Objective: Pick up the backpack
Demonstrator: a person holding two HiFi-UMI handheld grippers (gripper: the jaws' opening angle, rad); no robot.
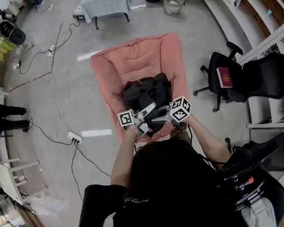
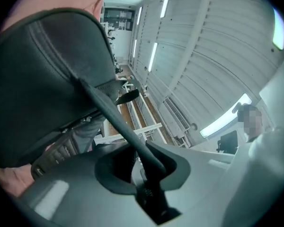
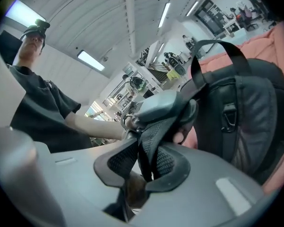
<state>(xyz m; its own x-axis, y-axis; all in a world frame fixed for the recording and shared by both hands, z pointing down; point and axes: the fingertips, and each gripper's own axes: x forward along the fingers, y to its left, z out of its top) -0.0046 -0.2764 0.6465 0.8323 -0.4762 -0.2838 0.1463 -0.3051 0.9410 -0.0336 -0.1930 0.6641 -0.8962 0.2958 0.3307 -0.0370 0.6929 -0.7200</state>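
A black backpack [image 1: 144,91] lies on a pink cushion [image 1: 132,56] on the floor, seen from the head view. Both grippers sit at its near edge. My left gripper [image 1: 143,115] is shut on a thin black webbing strap [image 2: 113,117], which runs taut from the backpack's body [image 2: 42,70] down into the jaws [image 2: 144,167]. My right gripper [image 1: 164,113] is shut on a padded mesh shoulder strap [image 3: 156,136], pinched between its jaws [image 3: 144,167]. In the right gripper view the backpack [image 3: 246,108] stands at the right, with the left gripper [image 3: 161,103] just beyond.
A black office chair [image 1: 236,79] carrying a red book [image 1: 225,77] stands right of the cushion. Another dark chair [image 1: 255,169] is at the lower right. A power strip [image 1: 75,137] with cables lies on the floor to the left. A cloth-covered table [image 1: 106,1] and a basket [image 1: 173,4] stand at the far side.
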